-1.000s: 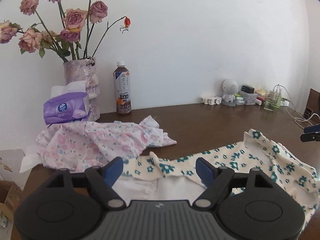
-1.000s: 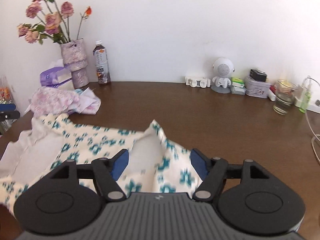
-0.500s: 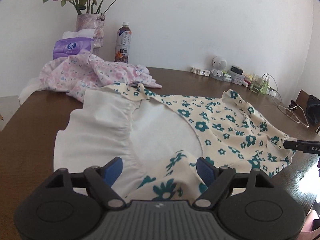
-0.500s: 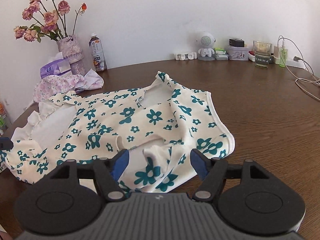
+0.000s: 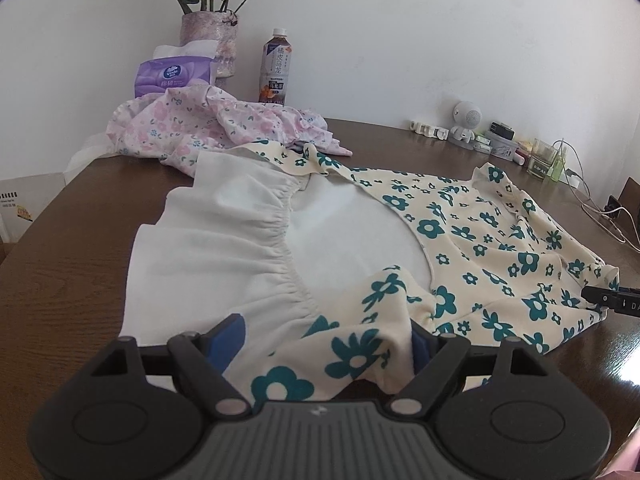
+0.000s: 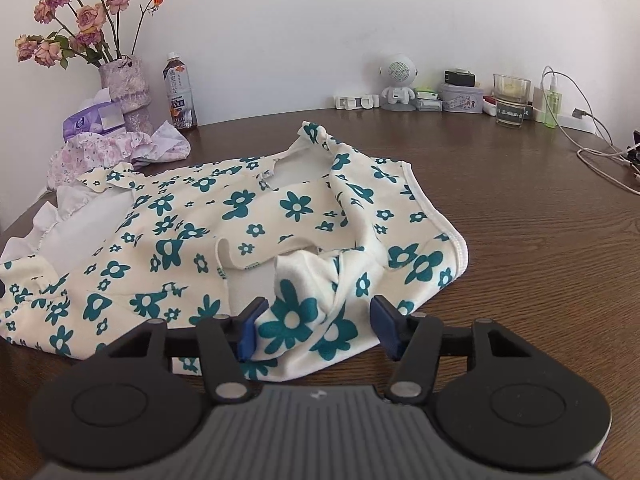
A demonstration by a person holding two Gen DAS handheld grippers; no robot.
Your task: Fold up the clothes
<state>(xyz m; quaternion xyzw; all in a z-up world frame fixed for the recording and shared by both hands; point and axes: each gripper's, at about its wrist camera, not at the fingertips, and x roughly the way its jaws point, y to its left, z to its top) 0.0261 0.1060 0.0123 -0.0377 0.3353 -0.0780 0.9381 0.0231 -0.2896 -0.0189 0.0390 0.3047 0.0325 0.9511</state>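
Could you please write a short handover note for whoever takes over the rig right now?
Left gripper: jaws wide apart, with the near edge of the teal-flowered garment bunched loosely between the fingers, not pinched.
Right gripper: jaws apart too, with a fold of the same garment lying between them, not clamped.
The garment lies spread on the brown table, rumpled, its white lining turned up on the left side.
A pink-flowered garment sits in a heap by the vase, untouched.
Done: the garment is laid out. Left: smooth it, fold it, then fold the pink one.
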